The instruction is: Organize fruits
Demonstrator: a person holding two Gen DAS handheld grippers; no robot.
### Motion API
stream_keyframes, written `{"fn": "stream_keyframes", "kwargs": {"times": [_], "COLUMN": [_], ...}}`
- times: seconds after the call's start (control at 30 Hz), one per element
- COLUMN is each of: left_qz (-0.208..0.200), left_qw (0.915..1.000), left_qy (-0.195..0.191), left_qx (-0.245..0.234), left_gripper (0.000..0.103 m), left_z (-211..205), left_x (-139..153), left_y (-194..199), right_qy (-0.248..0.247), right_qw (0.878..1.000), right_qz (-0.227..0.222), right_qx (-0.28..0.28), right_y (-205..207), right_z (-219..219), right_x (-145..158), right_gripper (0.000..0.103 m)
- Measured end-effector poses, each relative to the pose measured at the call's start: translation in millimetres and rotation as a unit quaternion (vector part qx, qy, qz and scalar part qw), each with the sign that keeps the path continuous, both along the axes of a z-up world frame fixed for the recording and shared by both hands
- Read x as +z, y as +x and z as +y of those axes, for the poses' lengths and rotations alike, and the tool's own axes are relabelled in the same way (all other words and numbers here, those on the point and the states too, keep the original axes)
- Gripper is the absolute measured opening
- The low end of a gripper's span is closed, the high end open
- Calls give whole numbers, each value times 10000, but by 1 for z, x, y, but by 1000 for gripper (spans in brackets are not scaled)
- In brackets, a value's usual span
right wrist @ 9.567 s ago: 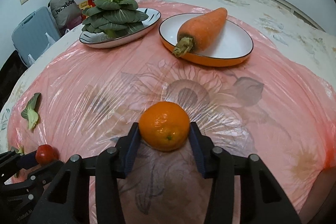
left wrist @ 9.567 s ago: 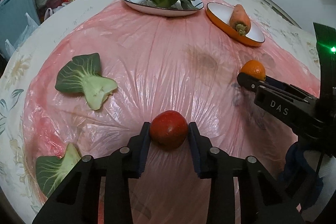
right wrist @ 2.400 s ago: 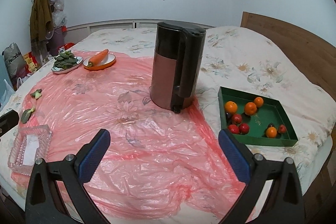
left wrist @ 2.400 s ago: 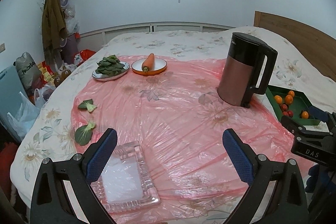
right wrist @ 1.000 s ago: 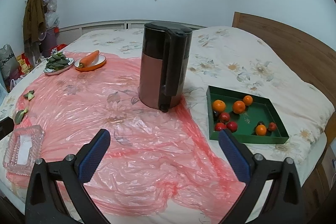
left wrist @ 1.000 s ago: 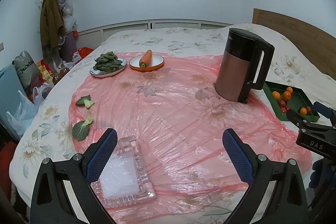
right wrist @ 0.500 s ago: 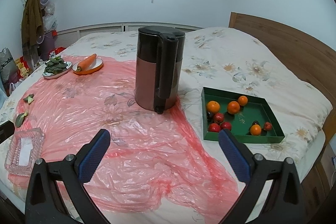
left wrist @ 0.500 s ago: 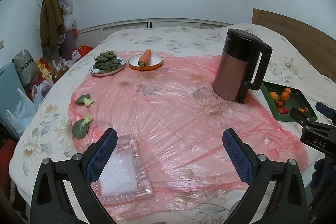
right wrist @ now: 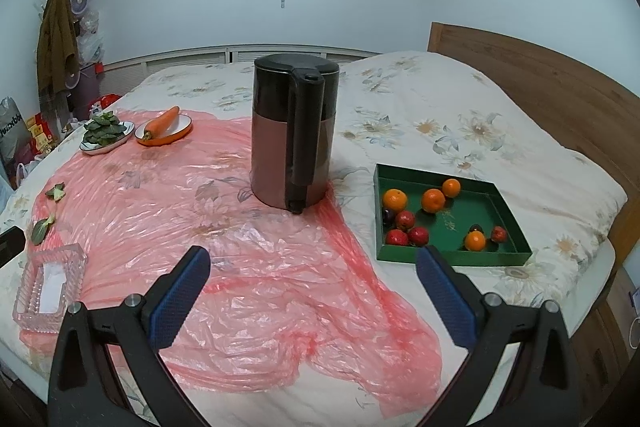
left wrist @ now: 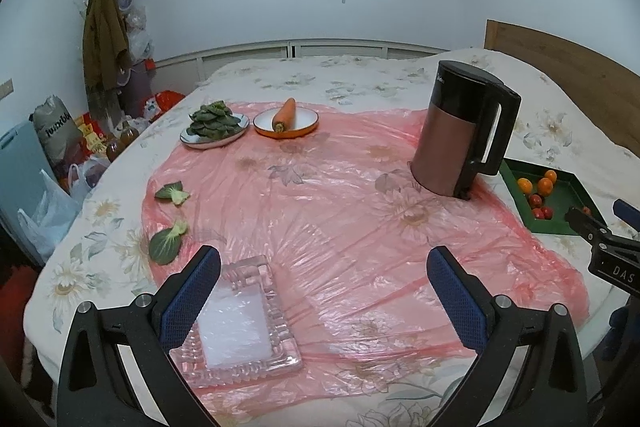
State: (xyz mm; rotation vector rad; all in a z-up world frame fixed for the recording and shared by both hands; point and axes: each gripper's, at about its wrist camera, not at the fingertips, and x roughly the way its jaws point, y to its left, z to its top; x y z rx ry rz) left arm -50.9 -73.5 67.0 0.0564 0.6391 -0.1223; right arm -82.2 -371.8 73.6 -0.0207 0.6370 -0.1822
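Jaws on my left gripper (left wrist: 323, 281) and right gripper (right wrist: 313, 277) are spread, holding nothing — oranges and red fruits lie in the green tray (right wrist: 516, 231), right of the kettle (right wrist: 294, 131).

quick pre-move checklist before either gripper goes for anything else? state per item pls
1. Left gripper open and holding nothing: ok.
2. Right gripper open and holding nothing: ok.
3. Oranges and red fruits inside the green tray: ok.
4. Loose fruit left on the pink plastic sheet: none visible, ok.
5. Kettle upright, beside the tray's left side: ok, but it stands between the tray and the sheet.
6. Small dark fruits in the tray, what kind: cannot tell.
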Motion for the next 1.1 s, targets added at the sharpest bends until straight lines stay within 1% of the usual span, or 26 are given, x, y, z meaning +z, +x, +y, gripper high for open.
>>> {"fn": "stream_keyframes", "kwargs": {"times": [0.17,1.1], "left_qz": [-54,-38], "left_qw": [10000,10000], "left_qy": [18,-10], "left_qx": [-24,-70], "left_gripper": [101,101], "left_z": [1,1], "left_x": [3,1], "left_y": [-3,-2], "right_qy": [10,25], "right_qw": [10000,10000], "right_qz": [-16,-10], "right_qx": [20,66], "right_y": [-2,0], "right_z": [2,7], "right_x": [2,1], "right_gripper": [103,103]}}
